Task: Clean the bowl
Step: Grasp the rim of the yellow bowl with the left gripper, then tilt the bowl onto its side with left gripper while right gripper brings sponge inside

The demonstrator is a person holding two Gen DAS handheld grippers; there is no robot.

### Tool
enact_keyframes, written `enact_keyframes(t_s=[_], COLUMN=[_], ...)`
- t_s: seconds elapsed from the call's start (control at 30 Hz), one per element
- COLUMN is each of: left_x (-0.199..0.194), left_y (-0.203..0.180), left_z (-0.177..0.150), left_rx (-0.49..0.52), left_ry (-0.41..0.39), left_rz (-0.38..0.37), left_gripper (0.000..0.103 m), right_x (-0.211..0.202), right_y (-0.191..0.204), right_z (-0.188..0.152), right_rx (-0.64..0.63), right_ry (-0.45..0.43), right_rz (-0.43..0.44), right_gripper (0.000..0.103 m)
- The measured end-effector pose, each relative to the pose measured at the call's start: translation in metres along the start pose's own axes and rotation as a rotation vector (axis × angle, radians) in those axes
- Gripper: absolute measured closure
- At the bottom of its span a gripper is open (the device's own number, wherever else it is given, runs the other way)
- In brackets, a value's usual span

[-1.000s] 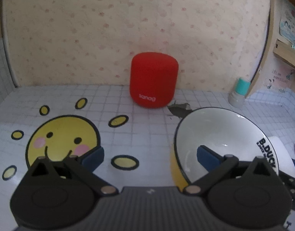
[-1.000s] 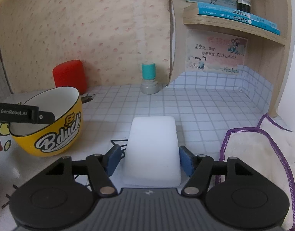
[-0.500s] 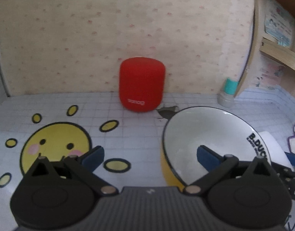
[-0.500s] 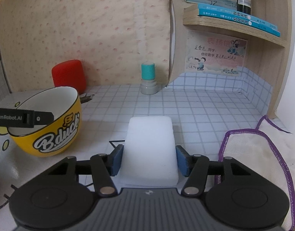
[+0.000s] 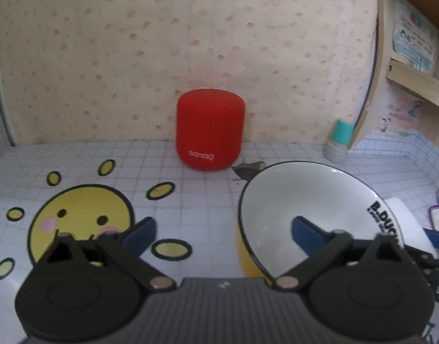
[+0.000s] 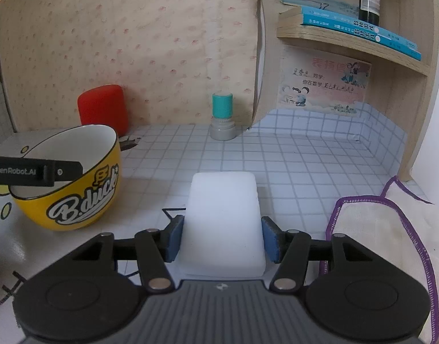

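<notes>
1. Our left gripper point(image 5: 222, 232) straddles the near wall of the bowl point(image 5: 302, 200), one finger inside and one outside. Its jaws are closing, but the pads do not yet press the wall. If they close off-centre, we judge the bowl could tip or skid across the tiled table point(image 6: 276, 154).
2. Our right gripper point(image 6: 222, 240) is closed on the white sponge point(image 6: 223, 220), which lies on the table just right of the bowl. Held only at its near end, the soft block may bend or slip once we scrub.
3. The two grippers work close together at the bowl, so they could collide.
4. The cloth point(image 6: 385, 229) lies to the right and could snag.
</notes>
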State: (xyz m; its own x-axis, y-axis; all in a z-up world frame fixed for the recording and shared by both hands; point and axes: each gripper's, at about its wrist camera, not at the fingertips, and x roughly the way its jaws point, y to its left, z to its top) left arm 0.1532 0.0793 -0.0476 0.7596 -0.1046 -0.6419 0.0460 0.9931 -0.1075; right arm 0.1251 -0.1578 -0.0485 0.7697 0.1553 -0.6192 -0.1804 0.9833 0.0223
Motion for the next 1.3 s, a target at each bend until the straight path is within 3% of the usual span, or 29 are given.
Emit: enact_keyframes(t_s=[0.13,0.27,0.6,1.0,1.3], left_x=[0.003,0.001,-0.002,-0.004,-0.008], left_y=[-0.003,-0.008,-0.014,-0.017,-0.021], left_z=[-0.002,-0.004,-0.008,-0.012,-0.016], left_rx=[0.029,0.052,0.057,0.062,0.072], left_ry=[0.017,0.003,-0.004,-0.029,-0.051], left_rz=[-0.071,-0.081,-0.139,-0.124,-0.119], left_gripper=[0.056,0.063,0.063,0.062,0.060], right_x=[0.000,-0.001,-0.010,-0.043,-0.074], right_y=[0.005,0.003,0.001,0.001,0.020], right_z=[0.000,0.000,0.000,0.007,0.012], right_rx=[-0.001,0.000,-0.008,-0.025,-0.075], right_ry=[0.001,0.000,-0.029,-0.105,-0.180], right_rz=[-0.014,-0.009,0.010,0.009,0.072], right_gripper=[0.051,0.052,0.053,0.053,0.053])
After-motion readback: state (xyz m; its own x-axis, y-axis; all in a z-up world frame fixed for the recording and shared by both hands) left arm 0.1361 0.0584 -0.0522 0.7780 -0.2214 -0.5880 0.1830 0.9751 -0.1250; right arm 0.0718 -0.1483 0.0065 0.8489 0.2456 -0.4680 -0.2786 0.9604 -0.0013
